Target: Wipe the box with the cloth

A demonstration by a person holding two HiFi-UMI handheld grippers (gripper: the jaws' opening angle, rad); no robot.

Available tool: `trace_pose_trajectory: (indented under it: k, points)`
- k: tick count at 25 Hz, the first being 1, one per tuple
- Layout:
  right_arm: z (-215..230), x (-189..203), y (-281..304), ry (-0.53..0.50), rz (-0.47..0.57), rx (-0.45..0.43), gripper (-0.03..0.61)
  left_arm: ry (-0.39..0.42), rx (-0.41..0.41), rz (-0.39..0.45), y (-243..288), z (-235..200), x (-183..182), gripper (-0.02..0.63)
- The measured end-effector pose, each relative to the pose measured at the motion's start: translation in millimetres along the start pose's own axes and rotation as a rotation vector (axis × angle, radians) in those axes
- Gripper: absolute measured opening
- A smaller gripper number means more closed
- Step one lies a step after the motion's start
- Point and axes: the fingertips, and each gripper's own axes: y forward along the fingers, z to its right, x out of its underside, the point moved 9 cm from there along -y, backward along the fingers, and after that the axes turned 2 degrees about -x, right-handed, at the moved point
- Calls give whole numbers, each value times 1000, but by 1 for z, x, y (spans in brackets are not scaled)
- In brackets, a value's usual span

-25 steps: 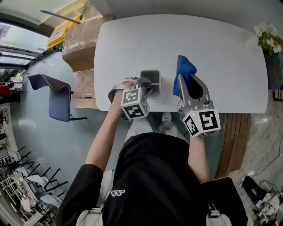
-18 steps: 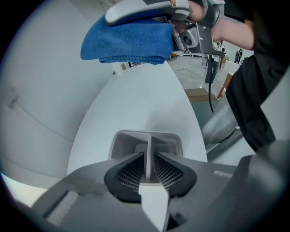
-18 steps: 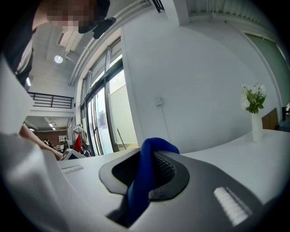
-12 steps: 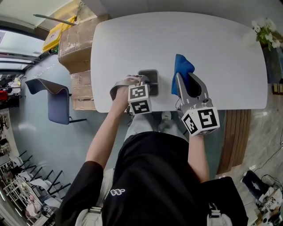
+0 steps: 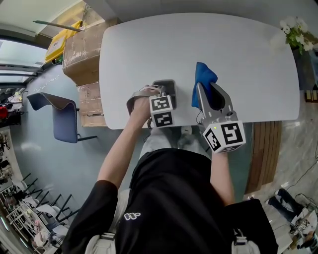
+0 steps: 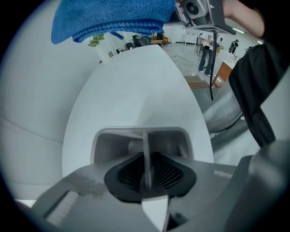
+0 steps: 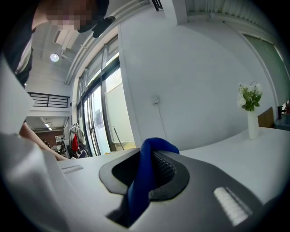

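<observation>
Both pairs of jaws are clenched on something. On my left gripper (image 6: 146, 174) the jaws pinch the thin near wall of the grey box (image 6: 140, 136), one jaw inside the open top and the other outside. On my right gripper (image 7: 152, 174) the jaws grasp the blue cloth (image 7: 156, 147), which runs up between the ribbed pads and folds over at the top.

From the head view, the box (image 5: 166, 88) sits on the white tabletop (image 5: 238, 54) close to its near edge, with the left gripper (image 5: 165, 99) reaching onto it from my side. The right gripper (image 5: 206, 88) is just to the right of the box and apart from it. The cloth (image 5: 203, 74) bunches out past its jaws, on the far side from me. I cannot tell whether the cloth touches the tabletop.

In the left gripper view, the cloth (image 6: 108, 18) hangs above and beyond the box, not touching it, and the right gripper (image 6: 199, 11) holds it from the upper right.

Far to the right of the box, white flowers (image 5: 298, 34) stand at the tabletop's end. Left of the box, off the tabletop, are cardboard cartons (image 5: 84, 44) and a chair (image 5: 59, 111).
</observation>
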Motion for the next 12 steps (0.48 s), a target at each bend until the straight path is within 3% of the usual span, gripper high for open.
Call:
trace_pose_trajectory:
  k: [8,12]
  points:
    - [1,1,1,3,-3,-3,55,-39,8,-45,6,0,-5,69]
    - [0,0,2,2,-6,-15,55,-58,7,-25,4,1,-2,66]
